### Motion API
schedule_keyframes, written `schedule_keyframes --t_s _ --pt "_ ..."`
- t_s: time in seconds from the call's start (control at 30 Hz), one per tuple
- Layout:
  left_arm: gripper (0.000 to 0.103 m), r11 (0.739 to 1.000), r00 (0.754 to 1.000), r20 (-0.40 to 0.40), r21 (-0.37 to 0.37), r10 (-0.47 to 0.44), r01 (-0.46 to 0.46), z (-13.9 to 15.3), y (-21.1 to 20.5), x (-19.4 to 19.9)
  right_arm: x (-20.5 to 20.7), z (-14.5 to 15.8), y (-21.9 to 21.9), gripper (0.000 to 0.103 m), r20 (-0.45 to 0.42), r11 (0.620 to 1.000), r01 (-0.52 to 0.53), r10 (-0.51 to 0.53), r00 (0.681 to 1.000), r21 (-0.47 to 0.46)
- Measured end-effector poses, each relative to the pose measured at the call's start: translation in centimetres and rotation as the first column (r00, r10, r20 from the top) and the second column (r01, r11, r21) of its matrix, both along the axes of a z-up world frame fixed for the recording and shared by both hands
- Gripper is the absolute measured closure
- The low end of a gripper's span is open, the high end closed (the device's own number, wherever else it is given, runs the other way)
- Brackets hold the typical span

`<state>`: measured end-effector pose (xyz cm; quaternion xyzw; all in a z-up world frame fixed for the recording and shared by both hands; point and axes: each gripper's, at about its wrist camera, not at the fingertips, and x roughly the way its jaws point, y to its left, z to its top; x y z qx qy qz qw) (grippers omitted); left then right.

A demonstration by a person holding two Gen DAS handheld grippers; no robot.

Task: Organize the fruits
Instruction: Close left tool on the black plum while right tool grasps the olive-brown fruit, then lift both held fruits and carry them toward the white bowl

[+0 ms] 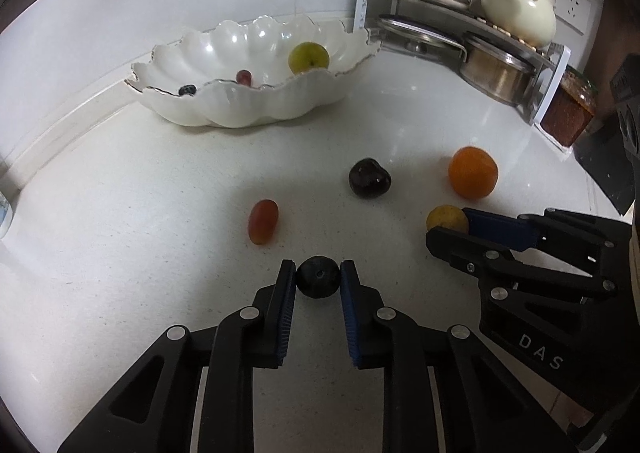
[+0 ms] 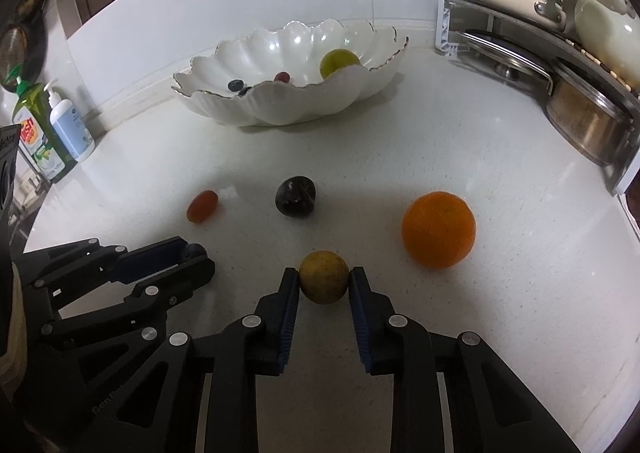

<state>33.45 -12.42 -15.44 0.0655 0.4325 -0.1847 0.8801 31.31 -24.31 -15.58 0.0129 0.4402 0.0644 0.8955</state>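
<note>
My left gripper (image 1: 318,277) is shut on a dark blueberry (image 1: 318,277) that rests on the white counter. To its right, my right gripper (image 2: 324,281) is shut on a small yellow fruit (image 2: 324,277), also seen as the yellow fruit (image 1: 446,217) in the left wrist view. On the counter beyond lie a red grape (image 1: 263,221), a dark plum (image 1: 369,177) and an orange (image 1: 473,172). The white scalloped bowl (image 1: 224,105) at the back holds a green fruit (image 1: 309,57), a red grape (image 1: 244,77) and a blueberry (image 1: 187,89).
A metal rack (image 1: 460,19) with pots, lids and cream crockery stands at the back right, a jar (image 1: 570,111) beside it. Soap bottles (image 2: 60,125) stand at the far left by the wall. The counter's edge runs along the right.
</note>
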Motion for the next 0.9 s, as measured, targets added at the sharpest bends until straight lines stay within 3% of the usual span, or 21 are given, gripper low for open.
schedule_keyframes --t_s 0.9 --pt "0.080 0.996 0.979 0.197 -0.079 0.061 -0.046 8.4 3.7 -0.2 -0.5 7.5 3.0 0.076 0.194 1.000 -0.004 0.003 0.981 0.003"
